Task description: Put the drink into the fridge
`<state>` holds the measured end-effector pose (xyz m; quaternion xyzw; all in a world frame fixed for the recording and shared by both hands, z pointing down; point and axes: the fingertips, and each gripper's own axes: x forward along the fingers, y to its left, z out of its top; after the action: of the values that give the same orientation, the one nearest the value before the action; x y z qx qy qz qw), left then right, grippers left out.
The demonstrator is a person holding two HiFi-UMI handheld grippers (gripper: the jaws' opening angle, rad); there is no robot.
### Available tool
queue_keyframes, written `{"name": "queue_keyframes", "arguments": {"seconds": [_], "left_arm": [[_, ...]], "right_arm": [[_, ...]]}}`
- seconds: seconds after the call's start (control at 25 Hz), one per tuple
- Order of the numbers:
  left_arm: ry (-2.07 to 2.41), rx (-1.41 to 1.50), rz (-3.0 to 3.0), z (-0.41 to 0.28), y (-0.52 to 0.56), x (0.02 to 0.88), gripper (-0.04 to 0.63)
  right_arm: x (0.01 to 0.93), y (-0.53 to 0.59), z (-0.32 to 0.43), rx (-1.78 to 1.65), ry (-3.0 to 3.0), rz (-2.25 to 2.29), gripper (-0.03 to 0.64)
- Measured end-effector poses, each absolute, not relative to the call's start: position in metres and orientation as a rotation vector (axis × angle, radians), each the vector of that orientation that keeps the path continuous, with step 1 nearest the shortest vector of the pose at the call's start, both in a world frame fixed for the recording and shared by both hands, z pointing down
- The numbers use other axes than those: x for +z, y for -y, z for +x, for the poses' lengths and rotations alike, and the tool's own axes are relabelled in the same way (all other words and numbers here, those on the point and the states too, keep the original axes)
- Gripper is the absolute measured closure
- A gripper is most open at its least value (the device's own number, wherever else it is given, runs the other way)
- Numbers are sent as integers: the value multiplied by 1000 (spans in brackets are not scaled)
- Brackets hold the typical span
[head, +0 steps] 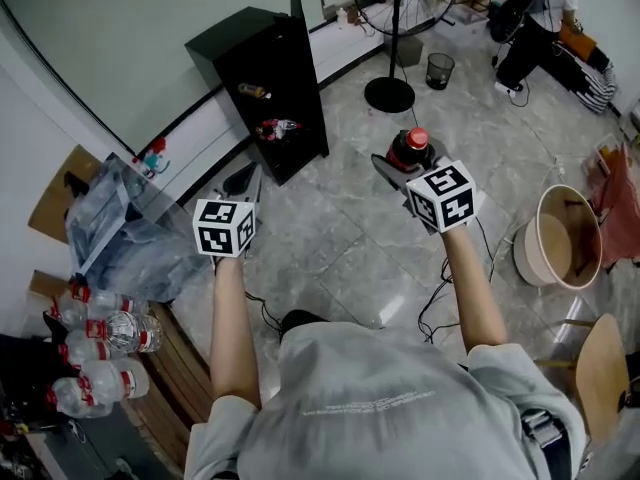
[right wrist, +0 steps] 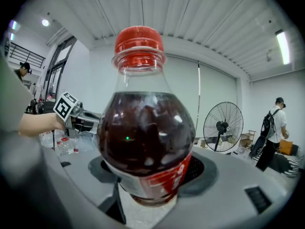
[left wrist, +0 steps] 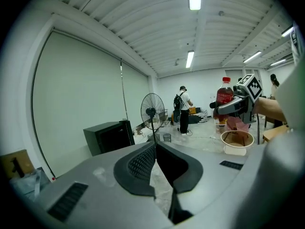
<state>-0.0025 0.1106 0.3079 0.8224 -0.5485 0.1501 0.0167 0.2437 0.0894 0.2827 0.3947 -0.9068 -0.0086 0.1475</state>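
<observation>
A dark cola bottle with a red cap (head: 413, 146) stands upright in my right gripper (head: 400, 165), which is shut on its lower body; in the right gripper view the bottle (right wrist: 145, 128) fills the middle between the pads. The black fridge (head: 262, 76) stands ahead by the wall, its front open, with two drinks on its shelves. My left gripper (head: 244, 181) is shut and holds nothing, hovering over the floor just short of the fridge. In the left gripper view the pads meet at the tips (left wrist: 155, 147), and the fridge (left wrist: 108, 136) lies ahead to the left.
A standing fan (head: 402, 8) and a small bin (head: 439, 68) are beyond the fridge. A round tub (head: 563, 236) sits at the right, a chair (head: 598, 368) near my right elbow. Several water bottles (head: 100, 338) and a plastic bag (head: 130, 230) lie at the left. A person (head: 540, 18) is far back.
</observation>
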Motion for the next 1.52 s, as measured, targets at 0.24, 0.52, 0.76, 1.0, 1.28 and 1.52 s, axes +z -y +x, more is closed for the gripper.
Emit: {"name": "queue_keyframes", "arguments": {"seconds": [0.24,0.52,0.76,1.0,1.28,1.52], "left_arm": [[1707,463,2557,13,-94,309,580],[1680,476,2567,11,-44,326,579],[1657,479,2569,-24,40,343,579],[1694,473,2557,-83,132,332,578],[1671,499,2543,-121,220,340,578],[1648,514,2524,-153,278,356,578]], "right_arm": [[287,-75,264,2,2608,1152,310],[302,-30,261,40,2583,1167,310],[311,50,228,58,2577,1174,310],[302,139,172,27,2590,1148,311],[305,227,115,34,2585,1095,310],[315,288,80,64,2588,1084,311]]}}
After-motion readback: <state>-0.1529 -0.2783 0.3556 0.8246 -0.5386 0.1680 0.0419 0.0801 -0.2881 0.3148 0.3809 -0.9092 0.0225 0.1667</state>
